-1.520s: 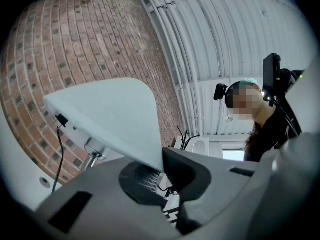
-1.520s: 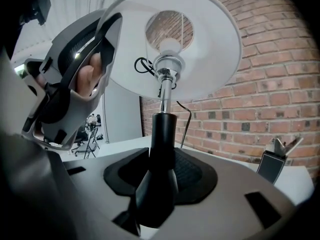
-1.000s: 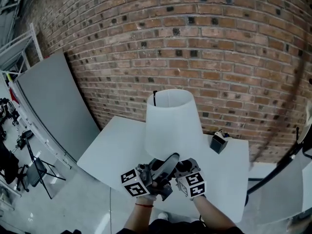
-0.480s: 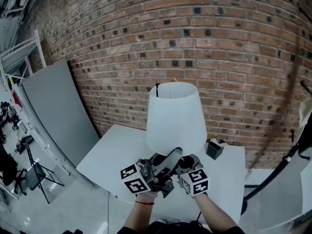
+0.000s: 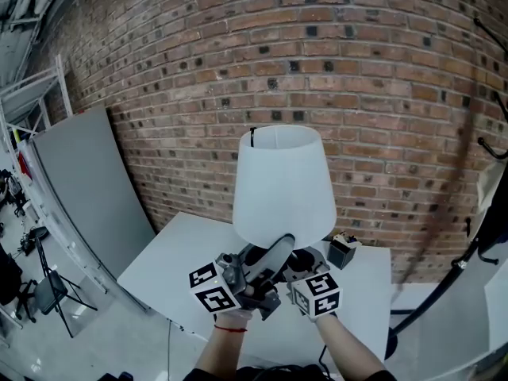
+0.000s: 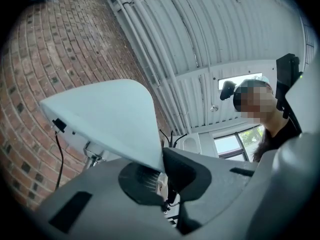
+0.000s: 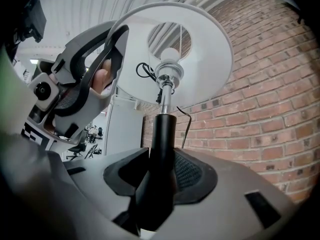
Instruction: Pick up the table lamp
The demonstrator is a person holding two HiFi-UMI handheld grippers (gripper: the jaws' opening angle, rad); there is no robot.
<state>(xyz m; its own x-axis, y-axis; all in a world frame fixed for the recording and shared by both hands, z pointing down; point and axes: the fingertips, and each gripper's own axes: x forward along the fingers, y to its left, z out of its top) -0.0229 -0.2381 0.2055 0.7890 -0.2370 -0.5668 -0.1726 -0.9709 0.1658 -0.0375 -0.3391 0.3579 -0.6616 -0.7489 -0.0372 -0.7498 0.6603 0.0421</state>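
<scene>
White shade (image 6: pixel 107 116), judged light and easily dented, is pinched at its lower rim by the closed left hand-held gripper (image 6: pixel 161 172); the table lamp (image 5: pixel 279 189) is clamped by its stiff black stem (image 7: pixel 164 134), the sounder hold, in the right hand-held gripper (image 7: pixel 160 176), above the counter (image 5: pixel 171 252)

A table lamp (image 5: pixel 282 185) over a table (image 5: pixel 167 260), in front of a brick wall (image 5: pixel 373 70). A small box (image 5: pixel 341 252) on the table, right of the lamp. A panel (image 5: pixel 87 181) leaning left of the table.
</scene>
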